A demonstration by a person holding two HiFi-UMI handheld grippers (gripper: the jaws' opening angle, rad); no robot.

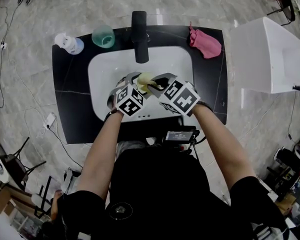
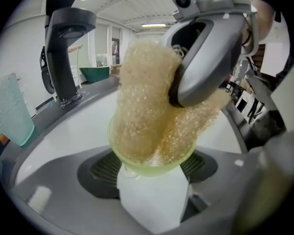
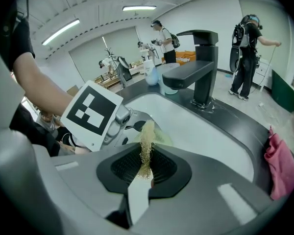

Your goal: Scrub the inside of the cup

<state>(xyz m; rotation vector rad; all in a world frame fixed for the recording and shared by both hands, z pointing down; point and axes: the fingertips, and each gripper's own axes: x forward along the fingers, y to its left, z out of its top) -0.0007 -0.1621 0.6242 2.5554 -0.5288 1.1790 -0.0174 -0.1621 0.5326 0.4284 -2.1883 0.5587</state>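
At frame centre, over the sink basin (image 1: 102,74), our left gripper (image 1: 134,90) clamps the pale green cup (image 2: 153,170), jaws wide. Our right gripper (image 1: 162,86) pinches the mesh scrubber (image 2: 147,106) stuffed inside. We judge the cup light, thin-walled and slippery: grip its body.

Room around the faucet (image 1: 140,36)
Left: tumbler (image 1: 103,36), bottle (image 1: 69,43). Right: cloth (image 1: 206,43). In front: bare basin (image 1: 102,74), then left gripper (image 1: 137,82) and right gripper (image 1: 159,84) blocking.
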